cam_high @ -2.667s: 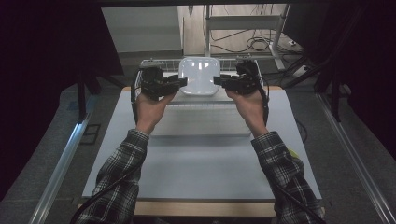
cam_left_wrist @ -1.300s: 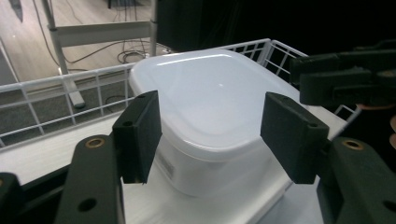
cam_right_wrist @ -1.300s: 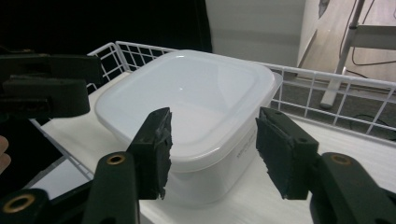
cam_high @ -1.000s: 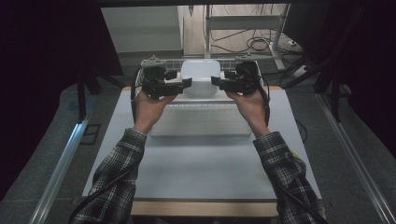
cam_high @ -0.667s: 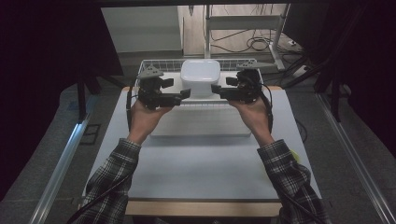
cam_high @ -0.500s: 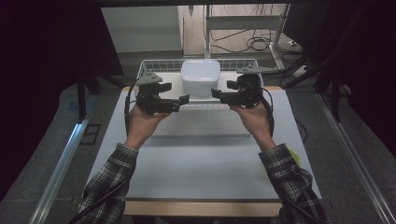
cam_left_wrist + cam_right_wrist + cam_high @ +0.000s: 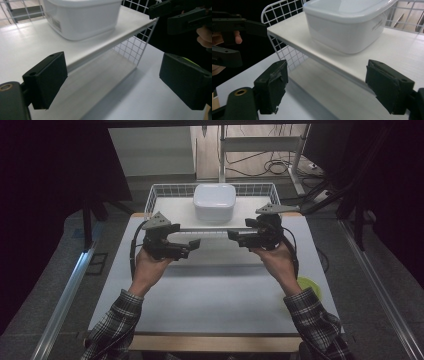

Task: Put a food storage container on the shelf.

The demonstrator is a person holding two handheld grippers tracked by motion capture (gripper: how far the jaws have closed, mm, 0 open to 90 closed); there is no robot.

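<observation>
The white lidded container (image 7: 214, 202) sits on the shelf (image 7: 240, 217) of the wire rack (image 7: 150, 200), near the middle. Just in front of that shelf, the left gripper (image 7: 192, 245) and right gripper (image 7: 235, 236) hang apart, jaws spread wide, each holding nothing.

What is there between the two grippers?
In the high view, nothing but bare table and the front edge of the white shelf lies between the left gripper and right gripper. The box sits farther back.
</observation>
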